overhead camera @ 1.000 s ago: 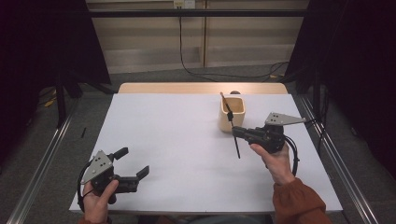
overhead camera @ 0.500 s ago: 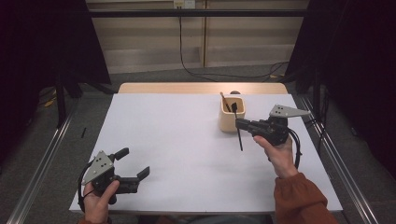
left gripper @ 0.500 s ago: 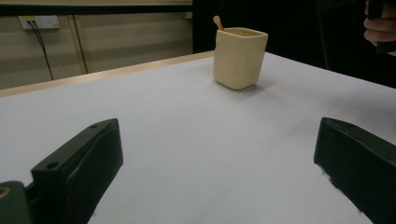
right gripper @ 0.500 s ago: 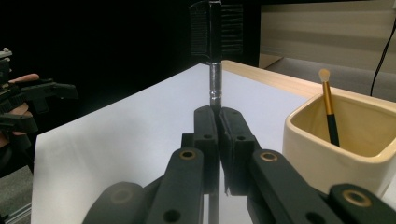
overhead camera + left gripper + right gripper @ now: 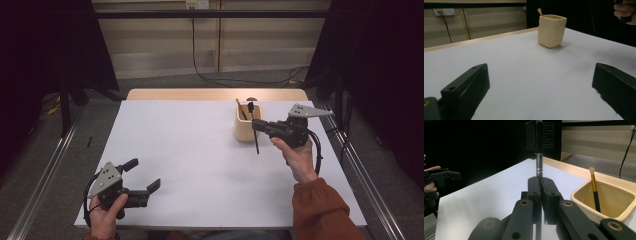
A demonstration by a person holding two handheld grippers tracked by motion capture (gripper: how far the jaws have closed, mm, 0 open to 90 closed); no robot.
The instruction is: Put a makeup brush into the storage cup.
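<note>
My right gripper (image 5: 257, 125) is shut on a thin black brow brush (image 5: 255, 137), held upright just beside the cream cup (image 5: 248, 134). In the right gripper view the brush (image 5: 539, 152) rises from between the closed pads (image 5: 534, 192), comb head on top, with the cup (image 5: 607, 202) at the right holding a gold-tipped makeup brush (image 5: 594, 192). My left gripper (image 5: 141, 180) rests low at the table's near left corner, open, nothing between its fingers (image 5: 466, 87). The cup (image 5: 551, 30) stands far off in the left gripper view.
The white table top (image 5: 190, 150) lies between the two hands. A wooden strip (image 5: 215, 94) runs along the far edge, with a cable and wall behind. Metal rails (image 5: 370, 170) flank the table on both sides.
My right hand has lifted the brush and carried it closer to the cup, bringing it more upright. The left hand has stayed put.
</note>
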